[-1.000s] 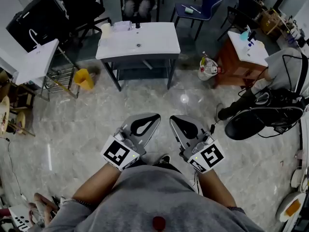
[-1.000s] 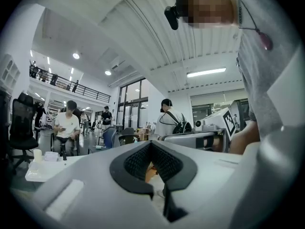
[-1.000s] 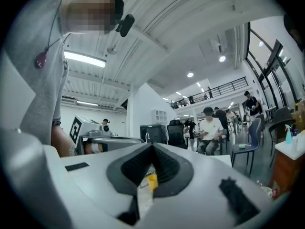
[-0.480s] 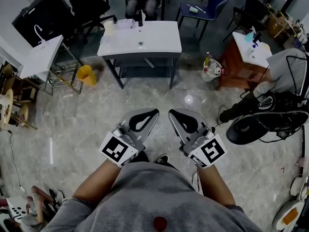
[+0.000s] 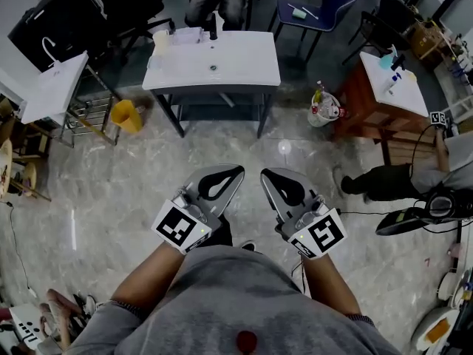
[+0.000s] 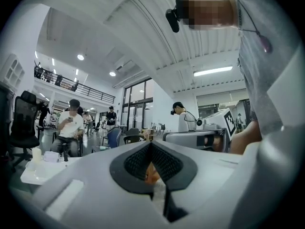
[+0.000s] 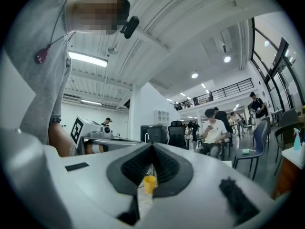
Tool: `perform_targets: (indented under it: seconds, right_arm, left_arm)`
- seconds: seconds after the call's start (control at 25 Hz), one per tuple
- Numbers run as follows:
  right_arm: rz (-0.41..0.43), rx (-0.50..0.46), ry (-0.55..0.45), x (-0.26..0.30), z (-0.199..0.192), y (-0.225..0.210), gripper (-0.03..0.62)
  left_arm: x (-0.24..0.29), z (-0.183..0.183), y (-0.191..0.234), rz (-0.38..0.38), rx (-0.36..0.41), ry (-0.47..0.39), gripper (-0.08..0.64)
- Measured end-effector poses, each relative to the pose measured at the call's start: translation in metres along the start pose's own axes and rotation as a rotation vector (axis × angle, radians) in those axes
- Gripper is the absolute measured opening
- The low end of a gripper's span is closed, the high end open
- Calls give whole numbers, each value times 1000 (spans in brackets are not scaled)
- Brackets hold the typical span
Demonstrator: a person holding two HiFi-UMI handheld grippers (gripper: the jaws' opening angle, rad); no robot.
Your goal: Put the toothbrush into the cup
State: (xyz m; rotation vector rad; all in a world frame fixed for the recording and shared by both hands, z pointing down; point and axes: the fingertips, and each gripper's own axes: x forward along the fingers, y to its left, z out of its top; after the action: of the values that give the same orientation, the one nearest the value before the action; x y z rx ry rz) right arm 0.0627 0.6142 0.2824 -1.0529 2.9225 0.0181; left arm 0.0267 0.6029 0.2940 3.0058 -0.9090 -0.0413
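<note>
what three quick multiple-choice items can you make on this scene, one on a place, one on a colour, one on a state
1. In the head view, the white sink table stands:
A. at the bottom left corner
B. at the top centre
C. at the right edge

2. The bin on the floor left of that table is:
A. yellow
B. green
C. red

3. The jaws of the left tool are:
A. wide apart
B. closed on a toothbrush
C. shut, with nothing held

Key:
1 B, as the table sits across the bare floor at the top middle of the head view.
2 A, as the bin shows plain yellow by the table's left legs.
3 C, as the left gripper view shows the jaw tips meeting with nothing gripped.
</note>
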Motion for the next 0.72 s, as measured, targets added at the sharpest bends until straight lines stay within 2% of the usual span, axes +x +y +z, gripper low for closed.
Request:
perform_targets:
  seconds: [0.24,0.72]
  right_arm:
    - [-25,-12,14,50,0,-36,14]
    - [-89,25,28,138,-11,-83,14]
  left_arm:
    - [21,-2,57,-33,-56,32,8]
    - [39,-9,155,-83,-33,37,8]
